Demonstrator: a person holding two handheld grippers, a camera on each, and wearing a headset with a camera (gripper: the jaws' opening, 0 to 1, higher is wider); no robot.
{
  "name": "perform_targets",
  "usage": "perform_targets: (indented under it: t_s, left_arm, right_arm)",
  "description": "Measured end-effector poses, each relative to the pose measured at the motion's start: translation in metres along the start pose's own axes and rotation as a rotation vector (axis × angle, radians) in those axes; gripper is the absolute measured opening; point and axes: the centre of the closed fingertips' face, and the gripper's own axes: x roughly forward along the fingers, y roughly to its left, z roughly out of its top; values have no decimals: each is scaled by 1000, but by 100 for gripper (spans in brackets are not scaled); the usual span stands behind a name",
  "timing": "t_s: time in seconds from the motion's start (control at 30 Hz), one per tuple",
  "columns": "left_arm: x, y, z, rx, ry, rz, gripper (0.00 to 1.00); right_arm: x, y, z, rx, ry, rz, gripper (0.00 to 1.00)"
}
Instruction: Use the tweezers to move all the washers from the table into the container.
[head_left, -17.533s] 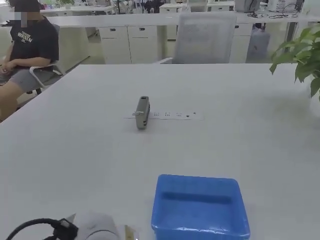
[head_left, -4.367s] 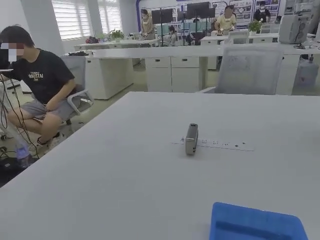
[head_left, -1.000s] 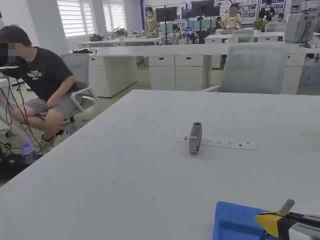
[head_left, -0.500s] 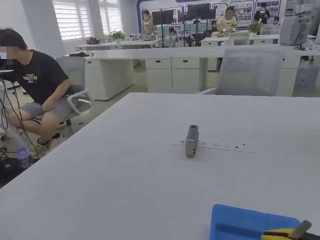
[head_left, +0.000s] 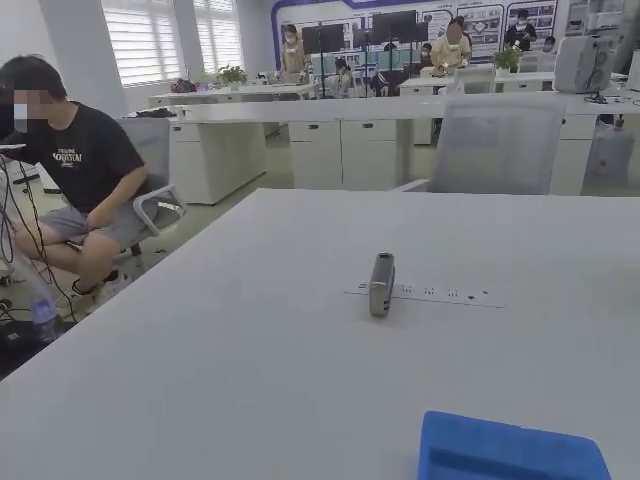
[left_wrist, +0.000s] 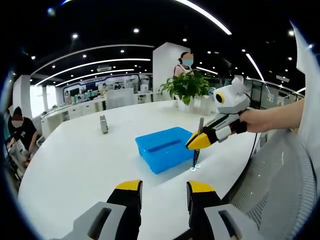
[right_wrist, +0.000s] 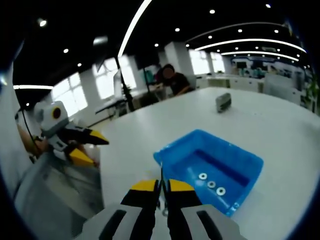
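your right gripper (right_wrist: 161, 186) clamps the tweezers (left_wrist: 194, 157); the left gripper (left_wrist: 165, 186) hangs open. three washers (right_wrist: 211, 184) lie in the container (right_wrist: 187, 162), and one more seems to sit on the desk (left_wrist: 75, 160) at the tweezer tips. they're likely thin, light and slick: pinch across the rim.

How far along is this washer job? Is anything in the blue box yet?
Done: three washers lie in the blue container. In hand: the right gripper is shut on the tweezers, tips down at the table beside the container, seemingly at another washer; the left gripper is open. Left: how many more, I cannot tell.
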Motion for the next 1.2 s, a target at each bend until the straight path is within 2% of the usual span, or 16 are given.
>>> perform_targets:
  t_s: [0.3, 0.57, 0.7, 0.9, 1.03, 1.2]
  left_arm:
    - [0, 0, -1, -1, 3, -1, 33]
    - [0, -1, -1, -1, 5, -4, 32]
    - [0, -1, -1, 0, 6, -5, 31]
    - [1, -1, -1, 0, 8, -5, 31]
    - [1, -1, -2, 1, 9, -8, 30]
    - [1, -1, -2, 1, 12, -8, 30]
  right_arm:
    - [3, -5, -9, -17, 28, 0, 4]
    - [4, 0, -11, -33, 29, 20, 4]
    - [5, 7, -13, -91, 47, 37, 4]
    - [9, 21, -15, -249, 79, 64, 3]
    - [11, 21, -14, -257, 98, 47, 2]
    - [8, 26, 2, -242, 53, 56, 2]
